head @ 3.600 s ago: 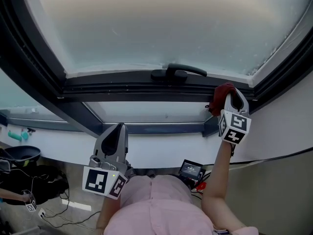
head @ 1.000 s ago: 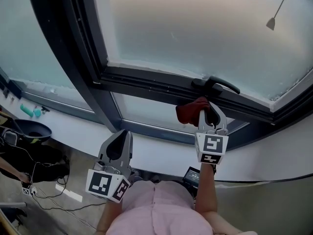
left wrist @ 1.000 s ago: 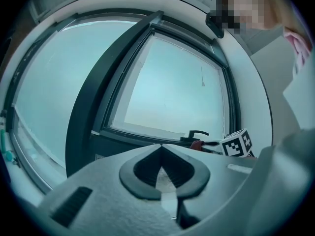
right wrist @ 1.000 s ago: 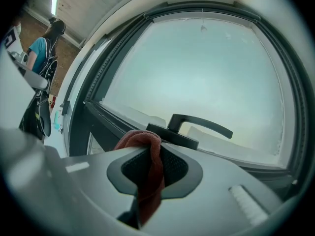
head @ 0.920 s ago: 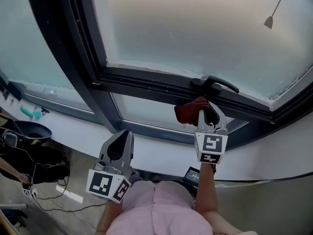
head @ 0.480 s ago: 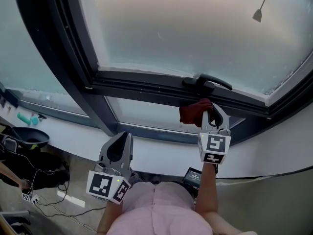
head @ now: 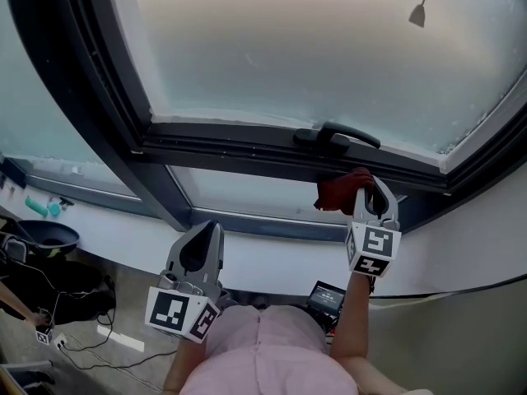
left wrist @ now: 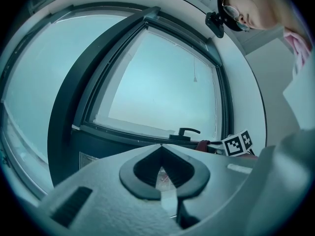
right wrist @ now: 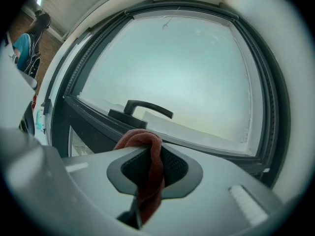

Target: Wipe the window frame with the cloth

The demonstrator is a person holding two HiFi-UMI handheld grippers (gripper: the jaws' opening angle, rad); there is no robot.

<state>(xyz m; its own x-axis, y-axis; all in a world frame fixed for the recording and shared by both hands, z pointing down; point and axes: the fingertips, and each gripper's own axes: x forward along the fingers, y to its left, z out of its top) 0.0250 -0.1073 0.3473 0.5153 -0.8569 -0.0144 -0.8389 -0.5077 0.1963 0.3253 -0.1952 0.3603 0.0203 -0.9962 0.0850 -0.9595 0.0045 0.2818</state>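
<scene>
Pressing the red cloth (head: 336, 192) against the dark window frame (head: 239, 150) with your right gripper (head: 368, 191), just under the handle (head: 338, 134).

Your right gripper's jaws are clamped tight on the cloth. It bunches out over their tips and trails down between the pads. The wad sits on the frame's lower rail, just below the black handle and slightly to its right. Your left gripper (head: 198, 248) hangs low near your body, well apart from the frame. Its jaws are pressed together and there's nothing between them. Frosted glass (head: 288, 48) fills the pane above the rail, and a small cord pull (head: 419, 15) dangles in front of it at the upper right.
</scene>
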